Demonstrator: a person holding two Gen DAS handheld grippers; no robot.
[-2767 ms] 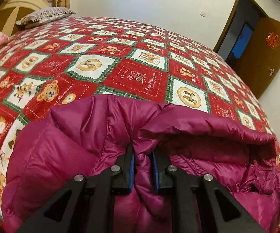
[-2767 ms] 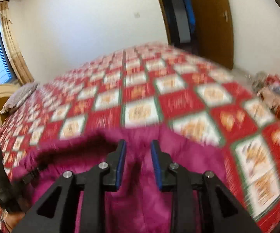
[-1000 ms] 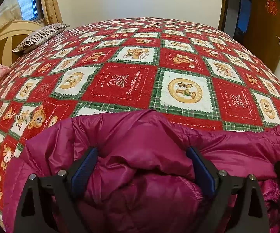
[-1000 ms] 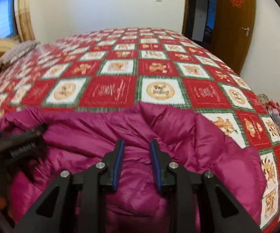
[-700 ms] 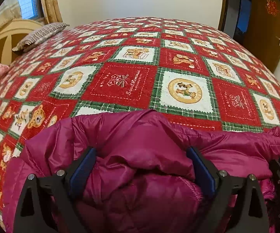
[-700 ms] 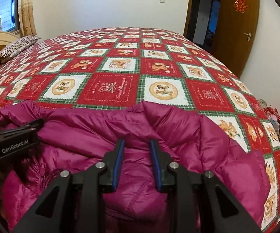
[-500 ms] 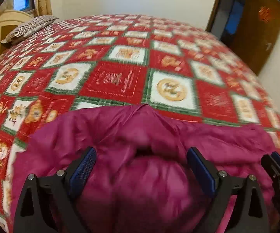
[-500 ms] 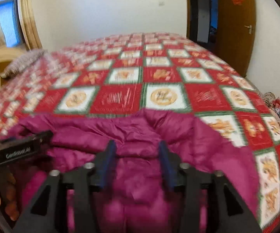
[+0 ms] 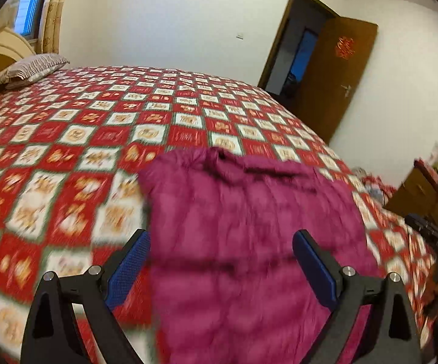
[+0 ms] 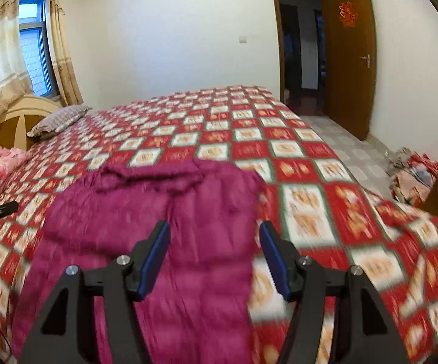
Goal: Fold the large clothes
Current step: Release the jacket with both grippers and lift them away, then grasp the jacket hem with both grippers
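Both claws, the left gripper (image 9: 220, 253) and the right gripper (image 10: 214, 247), hung spread wide and empty above the puffy magenta down jacket (image 10: 158, 221), which lay flat on the red-and-white checked patchwork bedspread (image 10: 310, 163). Beyond it, a striped grey pillow (image 10: 59, 119) rested by the headboard.

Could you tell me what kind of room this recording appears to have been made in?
Most likely a home bedroom. A large bed with a red patchwork bedspread fills the view, a striped pillow lies against the headboard, and a curtained window and a wooden door frame the room.
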